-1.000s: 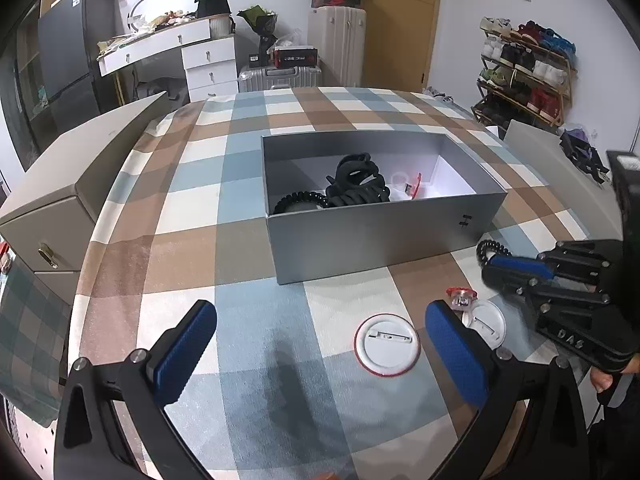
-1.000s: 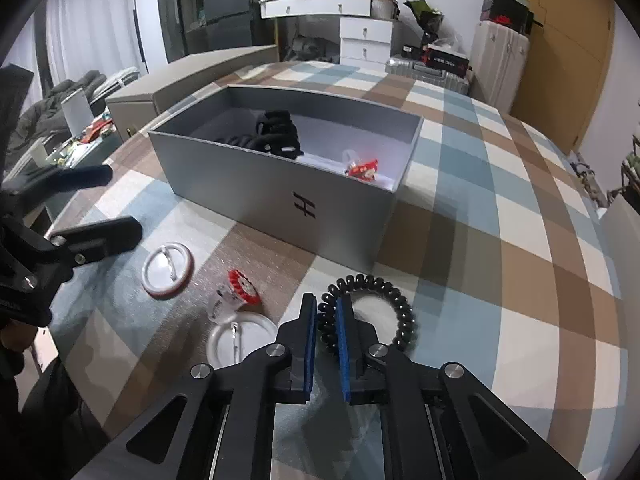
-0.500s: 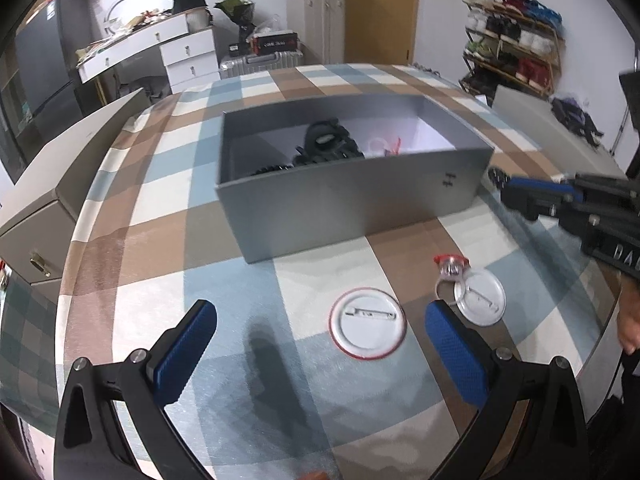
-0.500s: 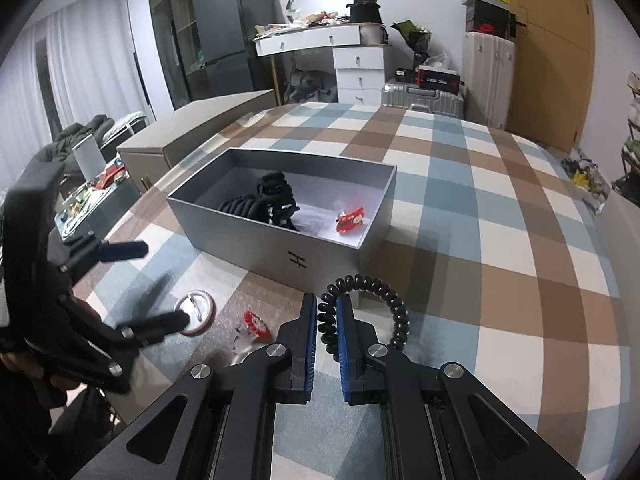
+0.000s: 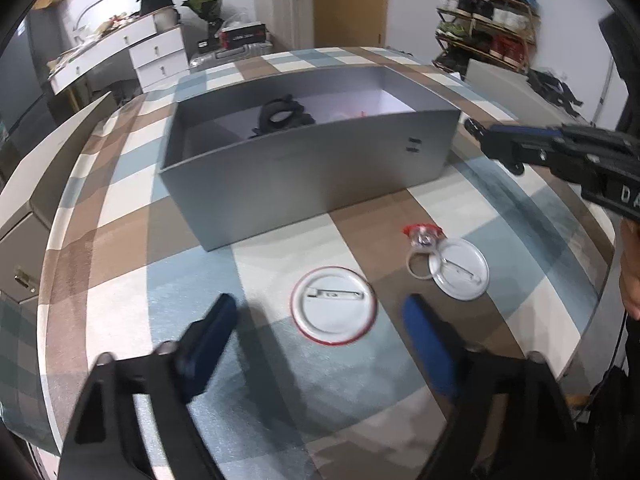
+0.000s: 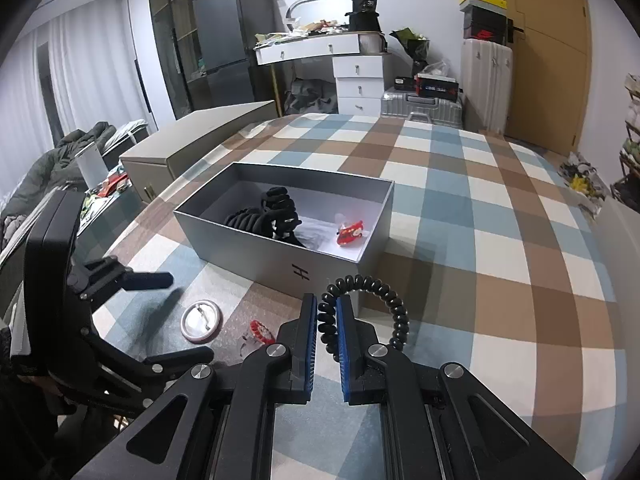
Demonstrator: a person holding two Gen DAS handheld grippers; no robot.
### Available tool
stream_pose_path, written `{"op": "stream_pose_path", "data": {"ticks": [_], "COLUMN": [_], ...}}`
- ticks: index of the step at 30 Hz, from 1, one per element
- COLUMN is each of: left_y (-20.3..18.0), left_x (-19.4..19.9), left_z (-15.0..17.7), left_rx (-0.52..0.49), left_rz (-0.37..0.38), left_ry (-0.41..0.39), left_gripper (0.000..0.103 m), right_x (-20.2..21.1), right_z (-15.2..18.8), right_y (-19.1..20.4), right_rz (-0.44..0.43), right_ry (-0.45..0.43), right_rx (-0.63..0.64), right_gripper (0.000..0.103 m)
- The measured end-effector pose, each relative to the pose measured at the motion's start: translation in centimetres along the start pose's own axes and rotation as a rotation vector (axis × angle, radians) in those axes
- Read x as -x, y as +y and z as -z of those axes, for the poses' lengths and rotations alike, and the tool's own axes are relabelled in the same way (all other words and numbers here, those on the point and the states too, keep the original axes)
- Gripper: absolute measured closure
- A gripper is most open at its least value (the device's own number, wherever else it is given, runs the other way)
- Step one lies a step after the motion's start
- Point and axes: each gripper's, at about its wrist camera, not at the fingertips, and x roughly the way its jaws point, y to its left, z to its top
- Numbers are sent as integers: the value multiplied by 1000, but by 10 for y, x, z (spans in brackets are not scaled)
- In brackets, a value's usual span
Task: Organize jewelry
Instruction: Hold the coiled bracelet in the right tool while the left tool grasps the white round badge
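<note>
White curtains [image 6: 76,92] are hanging along the left wall beside a dark fridge [image 6: 224,52]. A white drawer desk [image 6: 352,76] and a silver suitcase [image 6: 424,110] are standing against the far wall, near a wooden door [image 6: 548,48].

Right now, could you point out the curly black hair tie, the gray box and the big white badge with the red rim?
black spiral hair tie [image 6: 394,306]: right wrist view, on the free arc of coil beyond the fingers.
gray box [image 5: 304,176]: left wrist view, on its near outer wall.
red-rimmed pin badge [image 5: 334,316]: left wrist view, on its white back.

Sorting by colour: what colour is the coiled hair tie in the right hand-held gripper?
Black; the coiled hair tie shows best in the right wrist view.
</note>
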Motion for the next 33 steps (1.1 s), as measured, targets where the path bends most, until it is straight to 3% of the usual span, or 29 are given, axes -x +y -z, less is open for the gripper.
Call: {"op": "stream_pose_path", "data": {"ticks": [5, 7, 9, 19, 33], "left_y": [-4, -5, -4, 0, 4], "left_x": [4, 5, 7, 10, 30], "left_z": [1, 1, 0, -3, -10], "left_rx": [-20, -25, -25, -6, 2], "left_rz": [25, 30, 35, 48, 33], "left_ry": [-8, -13, -19, -53, -174], "left_gripper": [41, 57, 66, 66, 66], "right_x": [0, 0, 1, 3, 10], "right_z": [0, 0, -1, -2, -3], "right_y": [0, 0, 1, 3, 9], "right_rz": [-1, -1, -2, -5, -30], "right_ry": [1, -1, -2, -9, -22], "right_rx": [1, 2, 4, 8, 34], "right_gripper": [94, 94, 94, 94, 94]}}
